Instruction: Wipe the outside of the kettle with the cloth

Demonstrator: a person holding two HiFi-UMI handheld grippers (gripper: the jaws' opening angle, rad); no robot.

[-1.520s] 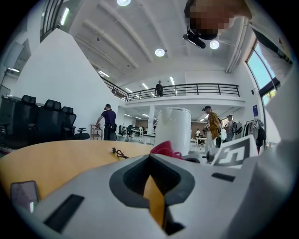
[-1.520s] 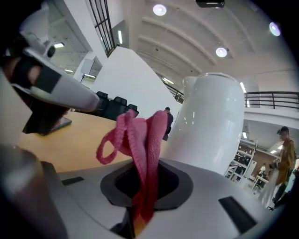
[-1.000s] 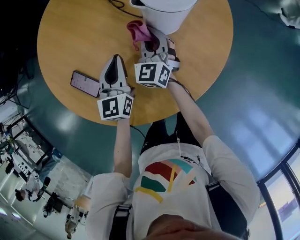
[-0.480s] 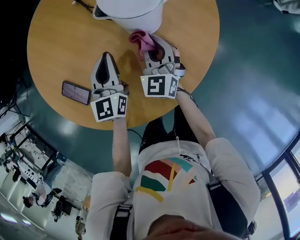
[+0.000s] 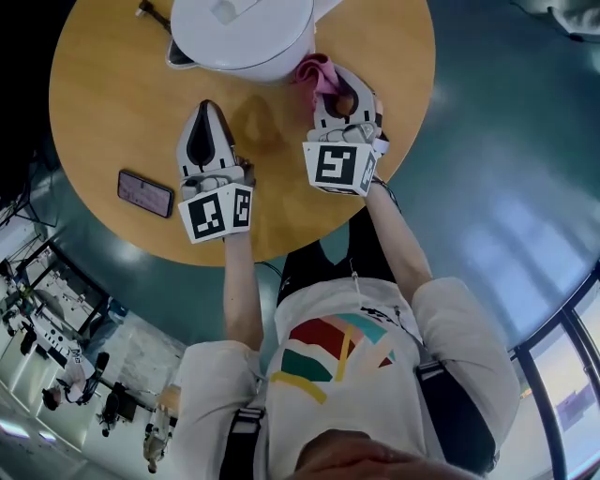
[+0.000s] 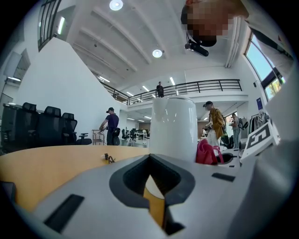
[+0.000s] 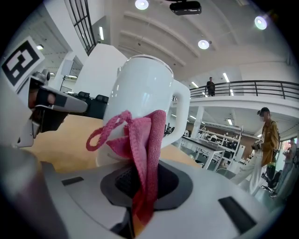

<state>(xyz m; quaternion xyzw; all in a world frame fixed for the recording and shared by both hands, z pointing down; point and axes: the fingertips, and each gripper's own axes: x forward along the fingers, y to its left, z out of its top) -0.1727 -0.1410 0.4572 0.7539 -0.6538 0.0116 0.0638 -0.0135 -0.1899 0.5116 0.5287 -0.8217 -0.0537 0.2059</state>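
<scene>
A white kettle (image 5: 244, 33) stands at the far side of the round wooden table (image 5: 112, 103). My right gripper (image 5: 330, 86) is shut on a pink cloth (image 5: 314, 67), which hangs bunched against the kettle's near right side. In the right gripper view the cloth (image 7: 140, 140) rises from the right gripper (image 7: 140, 175) in front of the kettle (image 7: 145, 88) and its handle. My left gripper (image 5: 206, 108) is shut and holds nothing, resting low on the table left of the right one and short of the kettle (image 6: 174, 126). The left gripper (image 6: 150, 158) points at the kettle's base.
A dark phone (image 5: 145, 192) lies on the table left of my left gripper. A black cable end (image 5: 145, 11) sits at the far left by the kettle. The table's near edge runs just under both marker cubes, with teal floor (image 5: 487, 187) beyond.
My right gripper has carried the pink cloth from the kettle's near left side round to its near right side. The left gripper has stayed shut in about the same place.
</scene>
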